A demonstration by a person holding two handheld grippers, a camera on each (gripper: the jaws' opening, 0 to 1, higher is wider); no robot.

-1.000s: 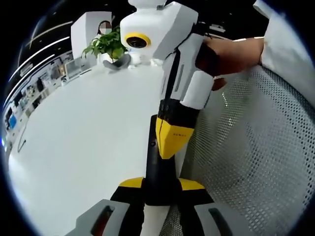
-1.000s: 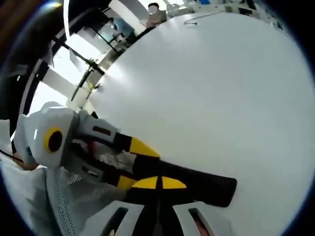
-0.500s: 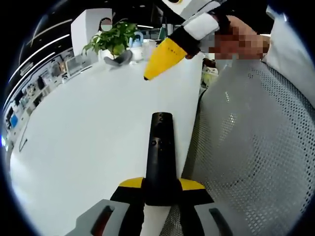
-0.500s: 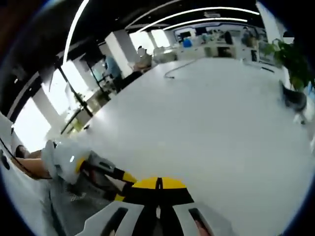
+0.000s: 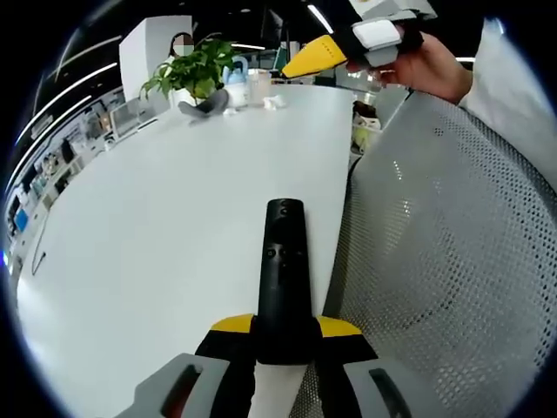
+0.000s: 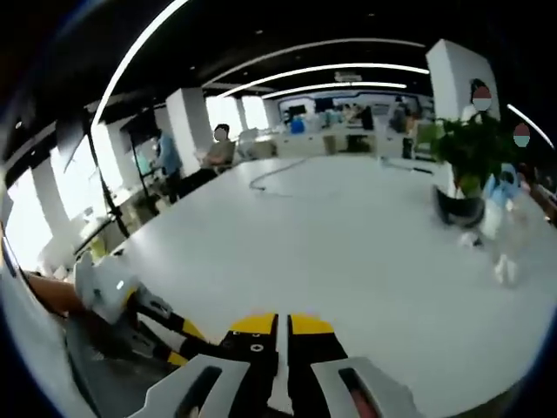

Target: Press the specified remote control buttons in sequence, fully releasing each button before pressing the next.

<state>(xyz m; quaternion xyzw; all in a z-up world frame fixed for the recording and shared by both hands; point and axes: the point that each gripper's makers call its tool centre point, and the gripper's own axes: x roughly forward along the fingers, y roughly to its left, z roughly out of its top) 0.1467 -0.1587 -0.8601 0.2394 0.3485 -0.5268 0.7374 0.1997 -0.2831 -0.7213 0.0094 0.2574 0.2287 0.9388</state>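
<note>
A black remote lies along the white table's right edge, its near end clamped between the yellow-tipped jaws of my left gripper. Small buttons show on its upper half. My right gripper hangs high above the table's far end in a person's hand, well clear of the remote. In the right gripper view its own jaws are shut together with nothing between them. The left gripper shows there at the lower left, and the remote is hidden behind my jaws.
A grey mesh chair back fills the space right of the table edge. A potted plant and small white items stand at the table's far end. People sit at distant desks. A cable lies on the far table.
The right gripper has lifted off the remote and swung up and away toward the table's far end. The left gripper and the remote have stayed put.
</note>
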